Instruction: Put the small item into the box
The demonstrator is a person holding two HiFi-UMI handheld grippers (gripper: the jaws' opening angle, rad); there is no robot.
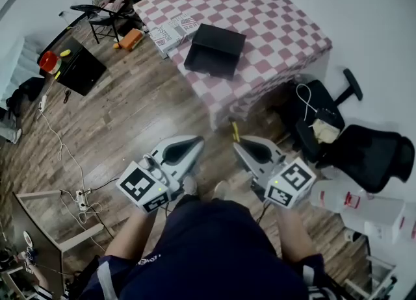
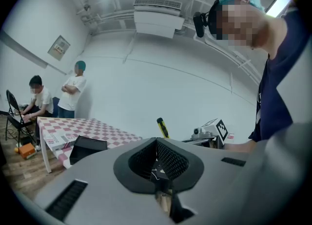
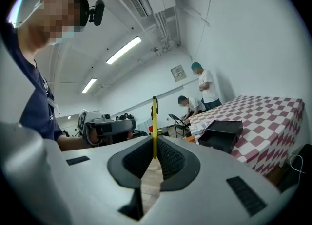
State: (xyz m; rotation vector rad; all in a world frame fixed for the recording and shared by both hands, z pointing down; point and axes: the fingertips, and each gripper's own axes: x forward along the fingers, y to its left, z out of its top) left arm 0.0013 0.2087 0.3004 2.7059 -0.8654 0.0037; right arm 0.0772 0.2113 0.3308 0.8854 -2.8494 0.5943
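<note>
The small yellow item (image 3: 154,121), thin with a black end, stands upright between the jaws of the right tool (image 3: 154,143). The jaws are clamped on its lower part and its top projects above the jaw tips. The item is held in the air over the wooden floor (image 1: 130,117), short of the worktop (image 1: 279,26) and well apart from the box (image 1: 215,50). The left tool (image 2: 157,142) is held beside the right one, its jaws closed together with nothing between them. The box, black and open-topped, sits on the checkered worktop near its edge, with printed booklets (image 1: 170,32) just beside it. A black office chair (image 1: 367,152) stands near the worktop. At the far end, a standing person (image 3: 205,85) and a seated person (image 3: 187,106) are noted.
</note>
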